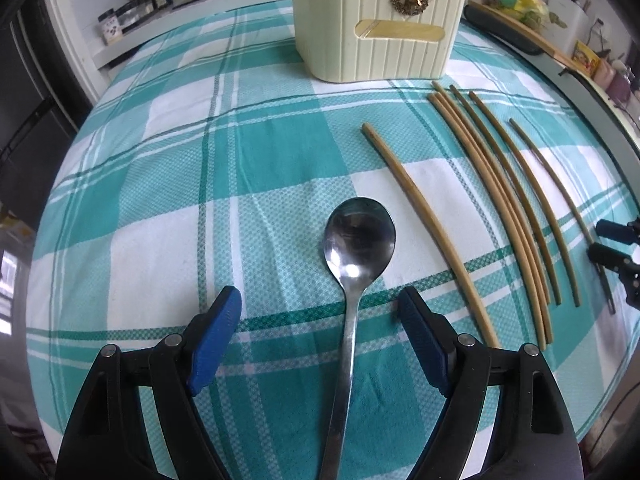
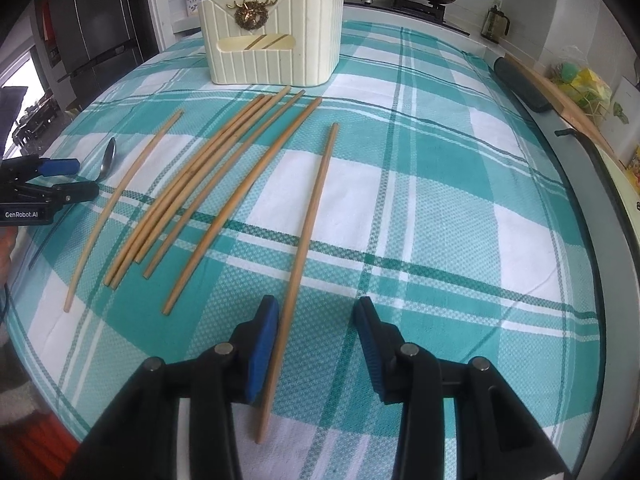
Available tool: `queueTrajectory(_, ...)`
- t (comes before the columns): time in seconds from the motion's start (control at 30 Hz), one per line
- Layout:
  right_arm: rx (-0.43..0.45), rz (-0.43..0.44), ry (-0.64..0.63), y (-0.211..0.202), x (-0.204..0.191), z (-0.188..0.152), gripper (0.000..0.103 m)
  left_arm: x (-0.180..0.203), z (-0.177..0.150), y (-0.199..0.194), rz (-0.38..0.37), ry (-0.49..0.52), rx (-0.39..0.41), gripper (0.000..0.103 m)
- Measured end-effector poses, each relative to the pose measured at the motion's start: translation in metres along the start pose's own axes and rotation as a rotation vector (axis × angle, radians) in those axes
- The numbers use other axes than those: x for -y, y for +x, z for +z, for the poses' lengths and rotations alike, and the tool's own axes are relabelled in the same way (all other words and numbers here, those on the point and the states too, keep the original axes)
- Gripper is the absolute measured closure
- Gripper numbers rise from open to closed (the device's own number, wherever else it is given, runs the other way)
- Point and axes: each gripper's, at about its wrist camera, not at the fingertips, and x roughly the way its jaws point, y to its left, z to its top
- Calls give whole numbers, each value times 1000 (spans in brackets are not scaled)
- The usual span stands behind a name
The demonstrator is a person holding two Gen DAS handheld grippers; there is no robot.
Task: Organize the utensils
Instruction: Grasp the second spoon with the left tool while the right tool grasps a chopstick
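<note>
Nothing stowed that I can see: spoon (image 1: 358,248) and chopsticks (image 2: 208,184) lie on the cloth, near the cream holder (image 2: 272,36). My left gripper (image 1: 320,312) is spread astride the spoon; my right gripper (image 2: 316,320) is spread around one chopstick (image 2: 308,236), not pinching.

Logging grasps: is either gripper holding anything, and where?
Nothing. The left gripper straddles the spoon handle; the right gripper straddles a chopstick, pads unclamped.

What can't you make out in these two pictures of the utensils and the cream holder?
- Spoon handle end: left wrist view, cut off by the bottom edge under the left hand-held gripper.
- Cream holder inside: both views show only outer walls.
- Spoon in right wrist view: mostly hidden behind the left hand-held gripper.
</note>
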Motion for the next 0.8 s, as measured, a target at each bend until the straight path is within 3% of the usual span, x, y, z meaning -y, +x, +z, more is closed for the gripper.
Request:
queueTrajectory(0.17, -27, 25, -5, 8, 5, 13, 58, 1, 7, 3, -13, 18, 2, 22)
queueTrajectory(0.37, -59, 53, -35, 30, 5, 53, 56, 3, 12, 3, -30, 31, 0, 37)
queueTrajectory(0.47, -59, 62, -44, 43, 3, 76, 57, 9, 15, 3, -30, 43, 6, 48)
queueTrajectory(0.53, -55, 63, -46, 51, 2, 91, 58, 14, 17, 3, -44, 50, 9, 67)
queueTrajectory(0.63, -39, 54, -45, 61, 1, 109, 74, 20, 20, 4, -30, 69, 14, 67)
queueTrajectory(0.7, -31, 62, -50, 67, -1, 118, 93, 18, 23, 5, -36, 61, 9, 68)
queueTrajectory(0.8, -23, 60, -27, 70, 0, 124, 98, 10, 27, -1, -36, 24, 18, 68)
